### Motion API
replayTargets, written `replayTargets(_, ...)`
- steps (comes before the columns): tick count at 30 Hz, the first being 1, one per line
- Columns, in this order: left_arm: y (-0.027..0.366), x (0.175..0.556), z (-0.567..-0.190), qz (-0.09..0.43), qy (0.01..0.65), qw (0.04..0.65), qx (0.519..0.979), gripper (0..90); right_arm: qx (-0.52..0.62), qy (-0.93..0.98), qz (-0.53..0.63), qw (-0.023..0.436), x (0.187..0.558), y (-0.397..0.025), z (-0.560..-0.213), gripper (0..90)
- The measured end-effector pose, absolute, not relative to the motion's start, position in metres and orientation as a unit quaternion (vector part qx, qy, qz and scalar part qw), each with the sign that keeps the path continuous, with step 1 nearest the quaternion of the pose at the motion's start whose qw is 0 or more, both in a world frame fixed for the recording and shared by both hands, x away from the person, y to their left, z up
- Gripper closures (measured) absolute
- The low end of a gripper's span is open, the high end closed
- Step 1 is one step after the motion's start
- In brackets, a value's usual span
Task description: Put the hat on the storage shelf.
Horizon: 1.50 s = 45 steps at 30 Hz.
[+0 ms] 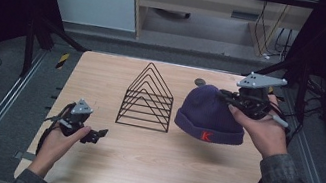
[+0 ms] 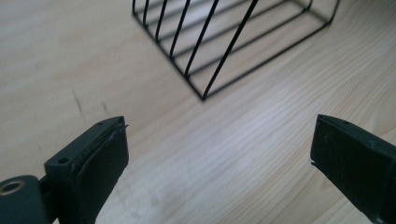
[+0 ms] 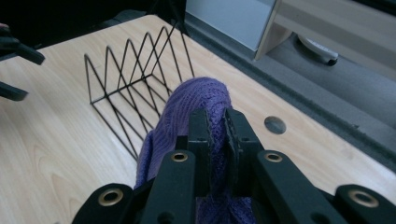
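I'm watching via the high view, looking fwd and down from the person's side, taking in the whole table (image 1: 147,170) w/ floor and a cabinet beyond. The left gripper view is sitting low and close over the tabletop, facing a near corner of the black wire rack (image 2: 233,42). The right gripper view is riding higher, looking along its jaws across the purple beanie (image 3: 187,107) toward the far table edge. All three are sharing the rack; high and right views are sharing the beanie.

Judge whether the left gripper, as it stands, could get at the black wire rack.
Probably yes: the left gripper is open, and only bare table lies between it and the black wire rack.
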<state>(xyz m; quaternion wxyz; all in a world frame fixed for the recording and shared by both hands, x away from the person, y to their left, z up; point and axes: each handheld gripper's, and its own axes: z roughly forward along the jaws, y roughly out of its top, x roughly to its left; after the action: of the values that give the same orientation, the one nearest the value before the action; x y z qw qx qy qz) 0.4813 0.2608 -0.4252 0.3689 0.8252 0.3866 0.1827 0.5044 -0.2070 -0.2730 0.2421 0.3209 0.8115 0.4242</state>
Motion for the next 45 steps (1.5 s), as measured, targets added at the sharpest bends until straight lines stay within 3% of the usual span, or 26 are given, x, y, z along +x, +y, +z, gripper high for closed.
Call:
replayTargets(9, 0.239, 0.489, -0.347, 0.189, 0.335, 0.417, 0.824, 4.0, 0.311, 0.804, 0.434, 0.263, 0.519, -0.192, -0.227, 82.1)
replayTargets(19, 0.226, 0.516, -0.305, 0.193, 0.312, 0.412, 0.834, 3.9, 0.299, 0.793, 0.455, 0.274, 0.528, -0.167, -0.19, 82.0)
replayTargets(29, 0.209, 0.531, -0.311, 0.182, 0.312, 0.412, 0.837, 3.6, 0.282, 0.807, 0.448, 0.261, 0.54, -0.138, -0.174, 82.0)
replayTargets(36, 0.211, 0.531, -0.305, 0.182, 0.316, 0.461, 0.809, 4.3, 0.261, 0.809, 0.454, 0.267, 0.538, -0.117, -0.16, 81.9)
replayTargets(45, 0.215, 0.532, -0.303, 0.168, 0.309, 0.473, 0.807, 4.6, 0.244, 0.815, 0.458, 0.259, 0.537, -0.094, -0.162, 81.9)
